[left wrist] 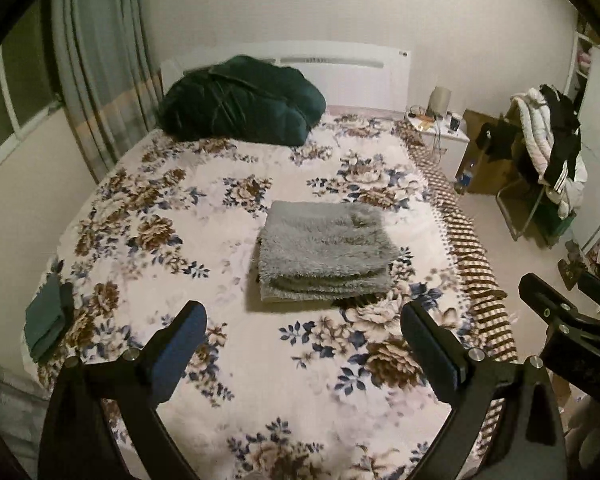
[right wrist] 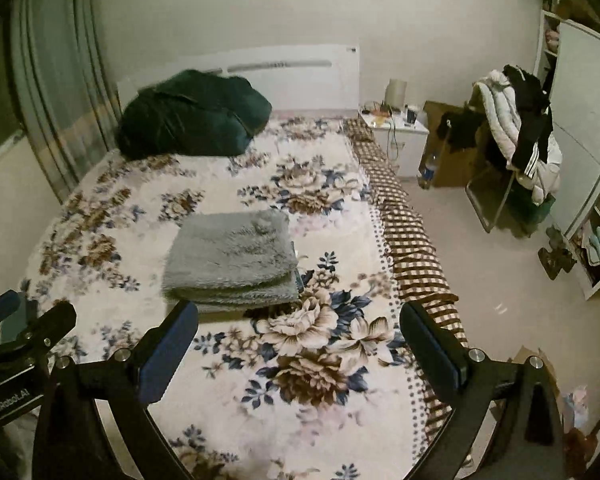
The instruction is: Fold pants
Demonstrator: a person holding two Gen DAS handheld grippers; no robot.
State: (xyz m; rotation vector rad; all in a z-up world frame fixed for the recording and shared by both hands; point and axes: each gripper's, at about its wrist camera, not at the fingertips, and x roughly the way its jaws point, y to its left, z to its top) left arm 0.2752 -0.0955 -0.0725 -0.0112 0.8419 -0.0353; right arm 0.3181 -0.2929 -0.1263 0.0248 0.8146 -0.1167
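The fluffy grey pants (left wrist: pixel 324 256) lie folded in a neat rectangular stack on the floral bed cover (left wrist: pixel 180 240), near the bed's right side. They also show in the right wrist view (right wrist: pixel 232 258). My left gripper (left wrist: pixel 304 344) is open and empty, held above the bed in front of the stack. My right gripper (right wrist: pixel 300 340) is open and empty, in front of and to the right of the stack. Part of the right gripper shows at the right edge of the left wrist view (left wrist: pixel 560 320).
A dark green quilt (left wrist: pixel 240 100) is heaped by the white headboard (left wrist: pixel 340 68). A small folded green cloth (left wrist: pixel 46 316) lies at the bed's left edge. A nightstand (right wrist: pixel 396 132), cardboard boxes and a chair piled with clothes (right wrist: pixel 520 128) stand on the floor to the right.
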